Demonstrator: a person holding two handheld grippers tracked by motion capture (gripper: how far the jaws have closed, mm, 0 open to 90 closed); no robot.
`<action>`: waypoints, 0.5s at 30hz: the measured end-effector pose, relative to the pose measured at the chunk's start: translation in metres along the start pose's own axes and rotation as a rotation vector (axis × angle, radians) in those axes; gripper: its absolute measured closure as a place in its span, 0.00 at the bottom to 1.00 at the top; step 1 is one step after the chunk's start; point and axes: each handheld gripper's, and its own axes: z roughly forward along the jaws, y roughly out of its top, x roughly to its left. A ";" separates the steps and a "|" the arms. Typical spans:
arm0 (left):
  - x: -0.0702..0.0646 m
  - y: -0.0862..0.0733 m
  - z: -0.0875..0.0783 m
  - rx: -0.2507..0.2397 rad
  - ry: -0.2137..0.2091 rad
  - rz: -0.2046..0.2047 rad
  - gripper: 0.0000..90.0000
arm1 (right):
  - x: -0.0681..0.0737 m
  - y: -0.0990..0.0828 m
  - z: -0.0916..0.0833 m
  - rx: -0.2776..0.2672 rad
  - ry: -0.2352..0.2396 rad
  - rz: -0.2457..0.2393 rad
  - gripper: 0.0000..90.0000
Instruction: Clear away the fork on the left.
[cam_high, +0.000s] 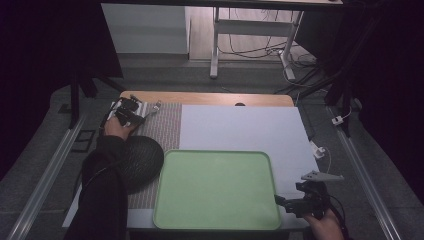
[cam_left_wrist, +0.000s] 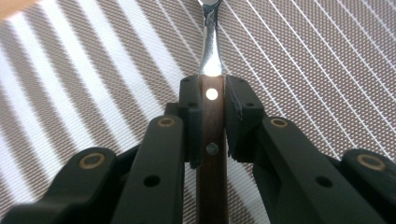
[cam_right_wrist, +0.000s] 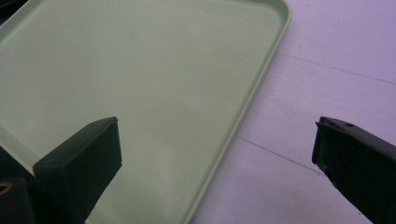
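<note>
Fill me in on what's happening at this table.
A person works with a claw in each hand. The left claw is shut on the wooden handle of a piece of cutlery over the striped placemat. The right claw waits open at the edge of the green tray, which holds nothing.

Right claw (cam_right_wrist: 217, 161) agape over green tray (cam_right_wrist: 140, 79) edge, white tabletop (cam_right_wrist: 327, 60).

A piece of cutlery (cam_left_wrist: 211, 116) with a dark brown wooden handle set with two metal rivets and a shiny steel neck, its head cut off at the frame's top, stands clamped by the handle over a striped woven placemat (cam_left_wrist: 303, 60) at the table's far left corner.
</note>
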 end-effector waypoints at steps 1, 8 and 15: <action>0.001 0.000 -0.003 0.000 0.005 0.000 0.86 | 0.000 0.000 0.000 0.000 0.000 0.000 0.02; 0.006 -0.005 -0.023 -0.033 -0.022 -0.022 0.86 | 0.000 0.000 0.000 0.002 -0.003 -0.002 0.02; -0.001 -0.010 -0.031 -0.056 -0.076 -0.027 0.86 | 0.001 0.000 0.000 0.003 -0.004 -0.002 0.02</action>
